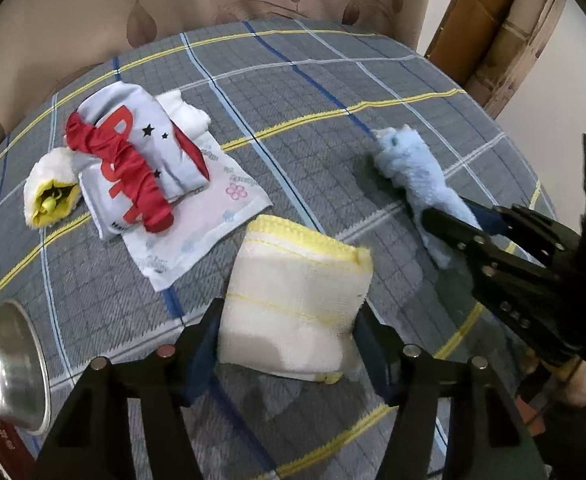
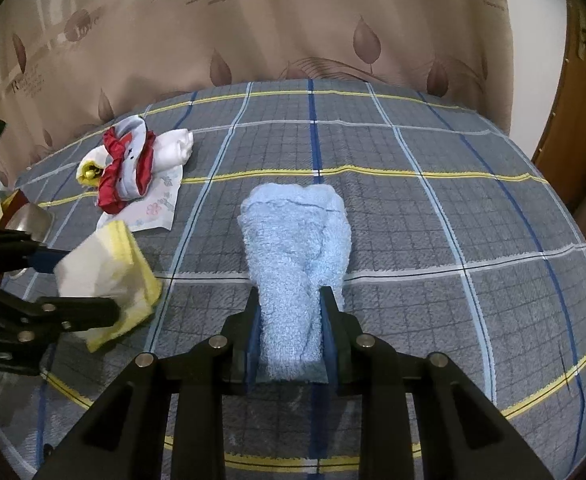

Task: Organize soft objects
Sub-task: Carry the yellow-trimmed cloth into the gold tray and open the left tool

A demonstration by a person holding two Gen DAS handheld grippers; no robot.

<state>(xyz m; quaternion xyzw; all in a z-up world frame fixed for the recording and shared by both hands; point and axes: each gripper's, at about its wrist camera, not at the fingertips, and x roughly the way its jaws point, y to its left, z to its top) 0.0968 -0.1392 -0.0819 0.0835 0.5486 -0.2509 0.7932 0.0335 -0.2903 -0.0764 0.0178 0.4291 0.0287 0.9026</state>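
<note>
Terry cloth everywhere, basically. A folded white towel with yellow trim [image 1: 297,300] is pinched between the fingers of the left gripper [image 1: 289,320], which are clamped against its two sides. In the right wrist view that same towel [image 2: 109,264] is seen at the left edge, held by the black fingers coming in from the side.

A light blue fluffy towel [image 2: 297,256], rolled or bunched lengthwise, is gripped at its near end by the right gripper [image 2: 293,300], fingers squeezed in on both sides of it. Its far end lies stretched out on the grey plaid cloth [image 2: 433,240] covering the surface. From the left wrist view the blue towel [image 1: 413,168] is seen off to the right, with the right gripper [image 1: 449,224] closed on its near end.

At the far left, a small pile is found: a white garment with red lettering and black stars [image 1: 133,152], with a twisted red fabric piece [image 1: 133,172] draped over it, both lying on a thin white cloth printed with little flowers [image 1: 213,208]. A white fluffy item with a yellow inside [image 1: 49,196] sits just beside the pile, touching it, and another white bundle [image 1: 185,112] is tucked behind.

A metal bowl [image 1: 9,364] is seen at the near left edge. A beige curtain with a leaf print [image 2: 293,20] hangs behind the surface.
</note>
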